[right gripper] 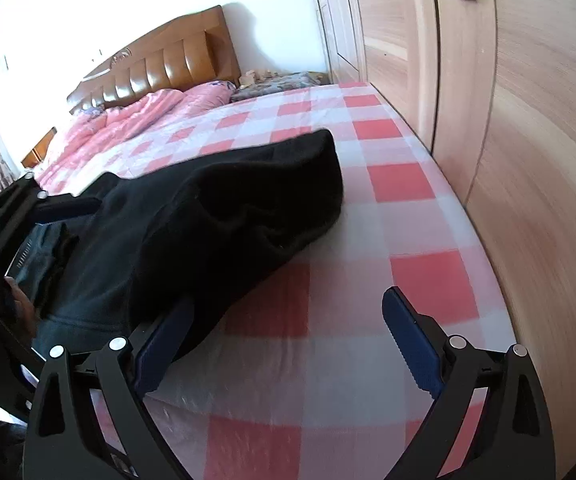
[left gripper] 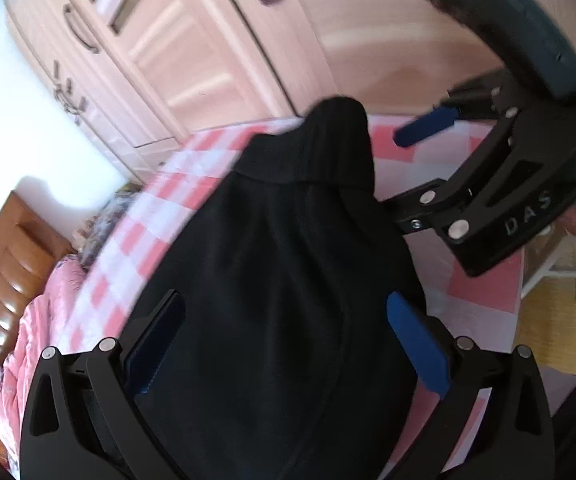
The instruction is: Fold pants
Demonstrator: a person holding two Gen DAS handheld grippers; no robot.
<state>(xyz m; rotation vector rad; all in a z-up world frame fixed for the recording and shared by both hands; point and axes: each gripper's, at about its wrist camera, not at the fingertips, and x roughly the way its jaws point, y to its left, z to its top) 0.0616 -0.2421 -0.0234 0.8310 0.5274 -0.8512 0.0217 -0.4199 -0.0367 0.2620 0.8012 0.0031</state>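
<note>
Mid-fold: black fabric pants (right gripper: pixel 216 204) bunched on the pink-checked bedsheet (right gripper: pixel 407 220). Your left gripper (left gripper: pixel 284 336) straddles them, jaws apart; right gripper (right gripper: pixel 288 344) beside them, jaws apart. Next, probably clamp an edge.

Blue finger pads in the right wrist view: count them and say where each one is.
3. Two on the right gripper: one against the black pants, one over the checkered sheet. One pad on the left gripper at far left; its partner is hidden.
</note>
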